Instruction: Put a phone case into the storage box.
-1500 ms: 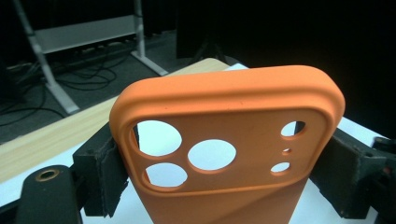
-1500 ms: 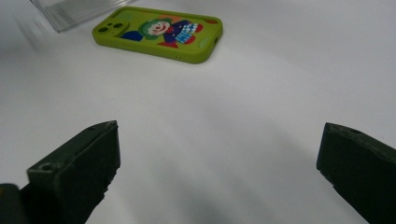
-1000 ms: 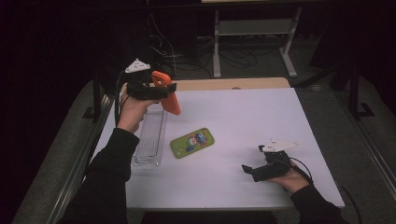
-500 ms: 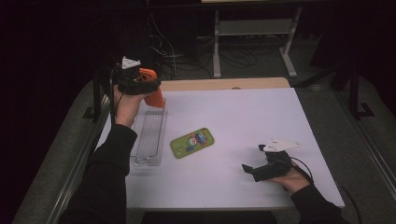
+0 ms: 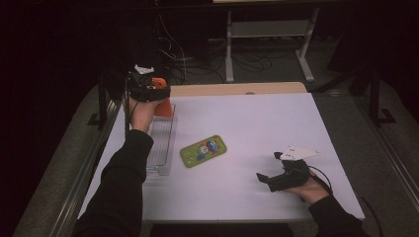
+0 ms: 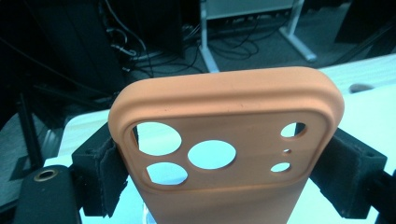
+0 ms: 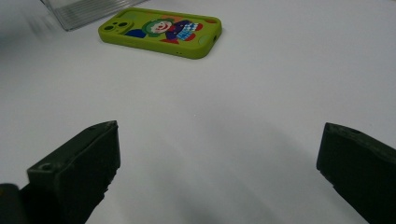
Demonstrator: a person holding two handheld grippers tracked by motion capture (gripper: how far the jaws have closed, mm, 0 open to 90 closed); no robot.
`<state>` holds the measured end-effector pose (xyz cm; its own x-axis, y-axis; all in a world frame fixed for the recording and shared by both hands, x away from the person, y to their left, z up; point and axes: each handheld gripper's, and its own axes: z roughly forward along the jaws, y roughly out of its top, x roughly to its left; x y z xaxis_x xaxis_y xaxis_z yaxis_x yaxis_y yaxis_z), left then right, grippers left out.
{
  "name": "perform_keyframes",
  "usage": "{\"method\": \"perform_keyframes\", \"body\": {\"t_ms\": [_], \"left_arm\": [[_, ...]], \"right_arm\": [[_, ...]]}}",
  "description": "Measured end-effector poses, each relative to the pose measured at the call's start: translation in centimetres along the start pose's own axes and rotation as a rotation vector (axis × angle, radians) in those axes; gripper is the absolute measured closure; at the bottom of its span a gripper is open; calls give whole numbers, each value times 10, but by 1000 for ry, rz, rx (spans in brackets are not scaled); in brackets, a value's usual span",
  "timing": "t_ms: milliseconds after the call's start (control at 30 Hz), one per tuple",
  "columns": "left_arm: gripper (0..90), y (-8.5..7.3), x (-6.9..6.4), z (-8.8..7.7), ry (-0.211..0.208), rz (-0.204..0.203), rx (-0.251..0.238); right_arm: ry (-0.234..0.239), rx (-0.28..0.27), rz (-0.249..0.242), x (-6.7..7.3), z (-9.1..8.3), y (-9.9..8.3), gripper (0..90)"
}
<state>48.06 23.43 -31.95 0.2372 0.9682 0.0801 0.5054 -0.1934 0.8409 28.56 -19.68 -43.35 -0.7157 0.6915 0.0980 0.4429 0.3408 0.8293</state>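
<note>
The left gripper (image 5: 157, 94) grasps the orange phone case (image 6: 224, 140) by its sides, above the clear tray's (image 5: 160, 143) far end. It could catch on the tray's rim and slip. The right gripper (image 7: 219, 172) rests released on the table (image 5: 257, 118).

- Black long sleeves cover both forearms to the wrists.
- Left tongs (image 5: 157, 94): black body, pale three-cornered plate on top, black padded jaws.
- Right tongs (image 5: 261, 177): black body, pale three-cornered plate, black cable trailing behind.
</note>
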Motion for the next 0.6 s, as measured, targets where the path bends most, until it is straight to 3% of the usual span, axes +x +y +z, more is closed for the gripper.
{"method": "perform_keyframes", "body": {"t_ms": [267,600], "left_arm": [[144,-15,2,15,40,6,71],[141,-22,3,33,67,-17,92]], "right_arm": [[0,0,-6,0,0,0,0],[2,3,-9,1,0,0,0]]}}
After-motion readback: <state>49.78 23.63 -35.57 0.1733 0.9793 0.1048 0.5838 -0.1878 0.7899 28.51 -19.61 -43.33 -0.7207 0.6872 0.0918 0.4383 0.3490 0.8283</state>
